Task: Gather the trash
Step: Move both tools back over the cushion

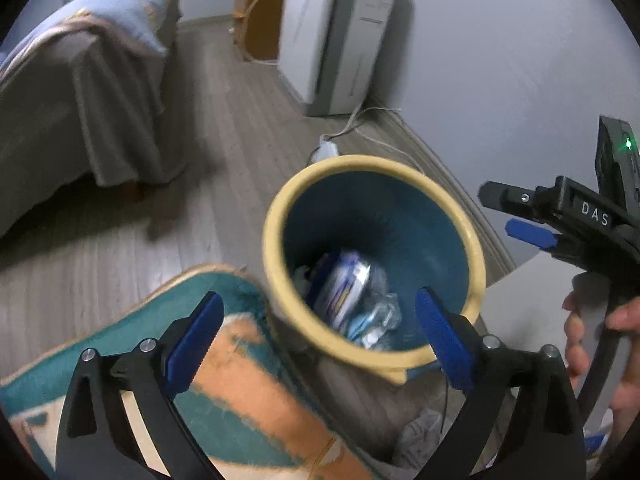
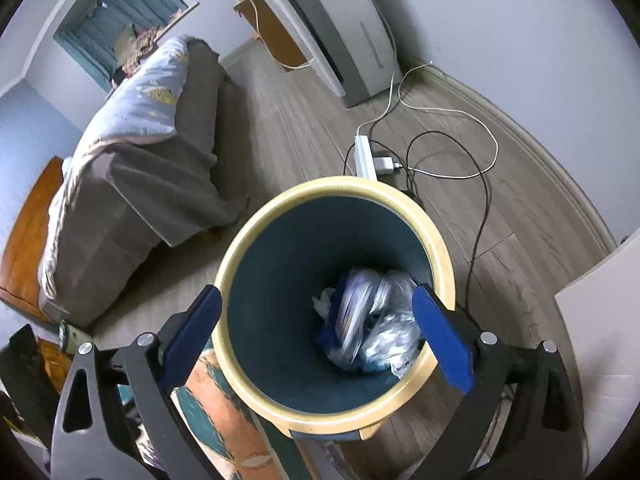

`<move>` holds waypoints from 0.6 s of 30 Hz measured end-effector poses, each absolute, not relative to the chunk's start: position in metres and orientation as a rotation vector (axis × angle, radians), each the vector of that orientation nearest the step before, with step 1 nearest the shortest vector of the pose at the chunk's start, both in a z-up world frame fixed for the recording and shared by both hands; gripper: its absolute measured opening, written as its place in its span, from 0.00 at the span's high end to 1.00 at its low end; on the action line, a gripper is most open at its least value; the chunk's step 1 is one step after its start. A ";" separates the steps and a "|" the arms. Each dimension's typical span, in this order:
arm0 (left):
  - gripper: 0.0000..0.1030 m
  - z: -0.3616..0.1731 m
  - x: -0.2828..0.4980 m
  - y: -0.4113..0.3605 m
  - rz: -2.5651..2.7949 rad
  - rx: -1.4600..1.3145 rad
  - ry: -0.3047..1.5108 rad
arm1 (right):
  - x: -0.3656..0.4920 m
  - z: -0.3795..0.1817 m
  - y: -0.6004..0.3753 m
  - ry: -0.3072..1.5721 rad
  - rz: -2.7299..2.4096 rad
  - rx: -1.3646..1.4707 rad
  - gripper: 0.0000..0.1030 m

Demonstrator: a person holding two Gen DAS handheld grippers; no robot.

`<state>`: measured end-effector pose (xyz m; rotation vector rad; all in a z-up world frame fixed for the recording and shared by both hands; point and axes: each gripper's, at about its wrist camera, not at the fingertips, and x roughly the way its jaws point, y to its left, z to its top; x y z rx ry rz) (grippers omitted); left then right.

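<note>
Left wrist view: the left tongs point(image 1: 316, 332) are spread wide with nothing between their blue pads point(image 1: 196, 338), angled down over a round bin point(image 1: 276, 216) with a pale yellow rim and a dark teal inside. At the bottom of the bin lies the trash point(image 1: 352, 296): crumpled clear plastic and a white-and-blue wrapper, partly blurred. The bin stands on a grey wood-plank floor point(image 1: 224, 128), its near side at the edge of a teal and orange rug point(image 1: 240, 384). At the right edge of this view the right tongs point(image 1: 516, 216) show from the side, held by a hand point(image 1: 580, 332) just beside the bin.

In the right wrist view the right tongs point(image 2: 316, 332) also gape wide and empty, pointing down into the same bin point(image 2: 440, 248), with the trash point(image 2: 368, 320) heaped toward the near right side of its bottom. Behind the bin a white power strip point(image 2: 365, 156) lies on the floor point(image 2: 288, 136), with white and black cables point(image 2: 480, 184) looping toward the wall. A bed point(image 2: 152, 168) draped in a grey sheet and a light blue blanket stands to the left, and a tall white appliance point(image 2: 344, 24) stands against the far wall. A pale counter point(image 2: 600, 320) edge shows at the right.
</note>
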<state>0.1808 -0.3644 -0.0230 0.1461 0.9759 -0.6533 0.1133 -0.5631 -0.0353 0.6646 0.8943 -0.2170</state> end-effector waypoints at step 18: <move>0.06 0.045 0.105 -0.131 -0.310 0.115 0.911 | 0.099 0.028 -0.360 0.965 0.072 0.246 0.05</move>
